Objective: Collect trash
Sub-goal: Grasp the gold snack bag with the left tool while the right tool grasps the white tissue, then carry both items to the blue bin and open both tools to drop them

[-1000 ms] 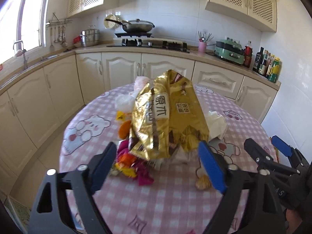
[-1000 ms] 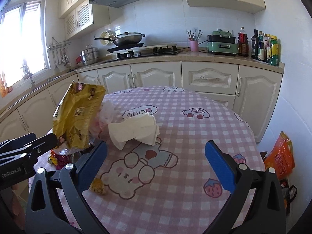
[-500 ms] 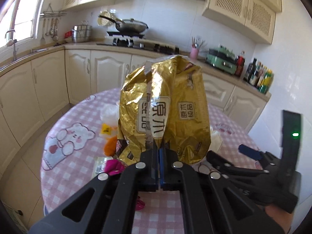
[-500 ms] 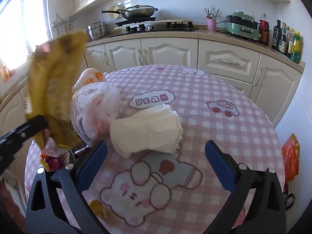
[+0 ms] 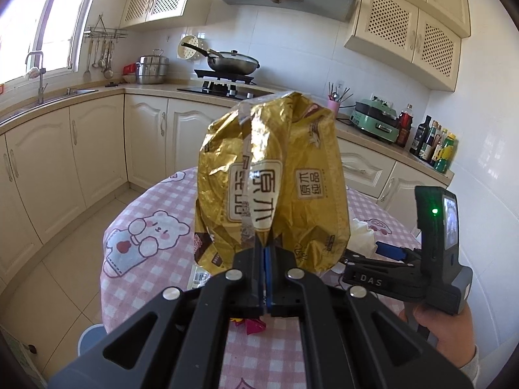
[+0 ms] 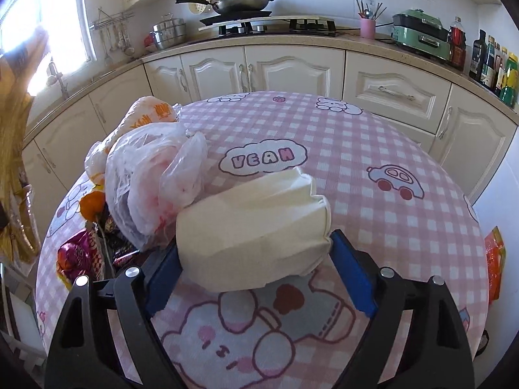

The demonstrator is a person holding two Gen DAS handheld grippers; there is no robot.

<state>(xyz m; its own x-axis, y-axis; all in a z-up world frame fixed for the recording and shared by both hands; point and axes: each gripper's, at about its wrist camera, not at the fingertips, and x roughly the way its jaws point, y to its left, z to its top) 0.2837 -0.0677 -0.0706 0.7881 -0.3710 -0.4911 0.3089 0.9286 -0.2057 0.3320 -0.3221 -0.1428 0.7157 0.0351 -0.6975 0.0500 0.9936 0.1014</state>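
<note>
Daylight from the window (image 6: 48, 32) blows out the left; fisheye edges bend and darken.

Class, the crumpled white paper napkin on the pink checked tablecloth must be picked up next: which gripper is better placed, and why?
Right. The right gripper has its blue fingers astride the crumpled white paper napkin, closing in; the left gripper is shut on the gold foil snack bag.

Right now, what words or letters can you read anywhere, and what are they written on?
"VEAN": in a cloud shape printed on the pink checked tablecloth.
"DAS": on the black body of the right gripper, seen from the left wrist camera.
"原爪": large characters on the gold snack bag; its smaller boxed label is too crumpled to read surely.
Orange characters on the white plastic bag: too blurred to read.
Labels on the counter bottles: too small.
</note>
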